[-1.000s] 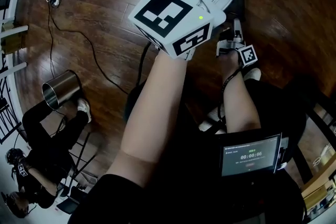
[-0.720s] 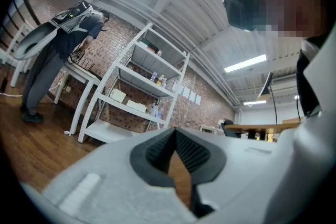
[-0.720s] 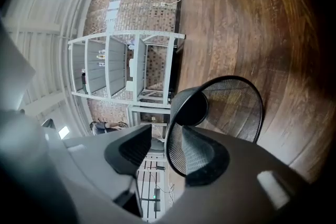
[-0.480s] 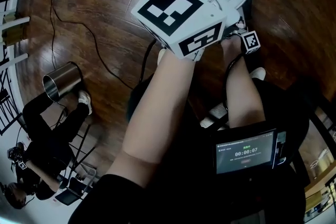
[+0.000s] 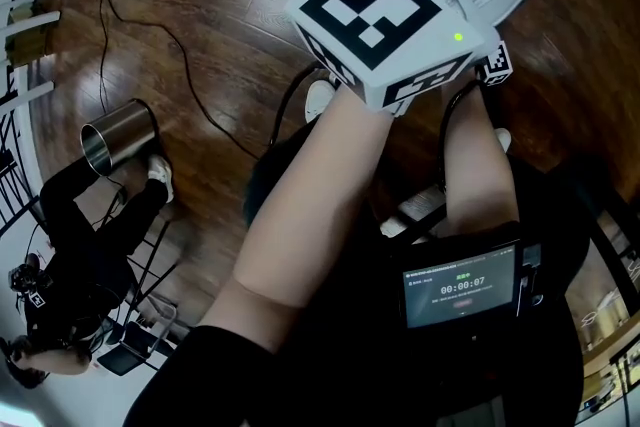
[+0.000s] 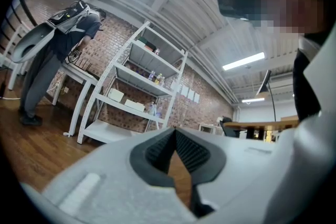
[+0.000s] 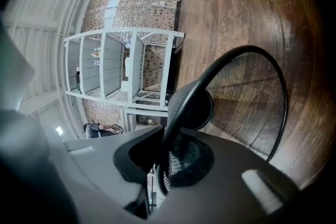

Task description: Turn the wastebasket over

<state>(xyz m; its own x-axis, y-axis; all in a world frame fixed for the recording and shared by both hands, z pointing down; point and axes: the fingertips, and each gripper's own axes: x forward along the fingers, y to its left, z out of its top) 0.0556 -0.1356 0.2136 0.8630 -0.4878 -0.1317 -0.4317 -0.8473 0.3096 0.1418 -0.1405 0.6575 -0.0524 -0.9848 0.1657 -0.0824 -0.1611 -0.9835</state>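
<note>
Two tongs are at work, one in each of the person's hands. The right tongs [image 7: 164, 139] are closing on the black wire-mesh wastebasket [image 7: 247, 107]. Its thin round rim runs up between the dark pads, which press on it from both sides. The basket's open mouth faces the right gripper view, with its round base deep inside. The dark wooden floor [image 7: 247, 13] shows through the mesh wall. I cannot tell whether the basket rests on that floor or hangs clear of it.

The left tongs [image 6: 174, 132] are closed with nothing between them, the ribbed dark pads meeting at the tips. They point across the room toward a white metal shelf rack [image 6: 131, 92] that stands against a brick wall [image 6: 105, 55].

In the head view the left tongs' white body and marker cube [image 5: 385, 15] cover most of the right tongs, so the wastebasket is hidden there. Below the two forearms, a small timer screen [image 5: 458, 285] sits at the person's waist.

Well off to the left on the floor is a shiny steel cylindrical bin [image 5: 115, 137]. It is just beside a second person dressed in black [image 5: 80, 265]. A black cable [image 5: 170, 75] trails across the boards near them.
</note>
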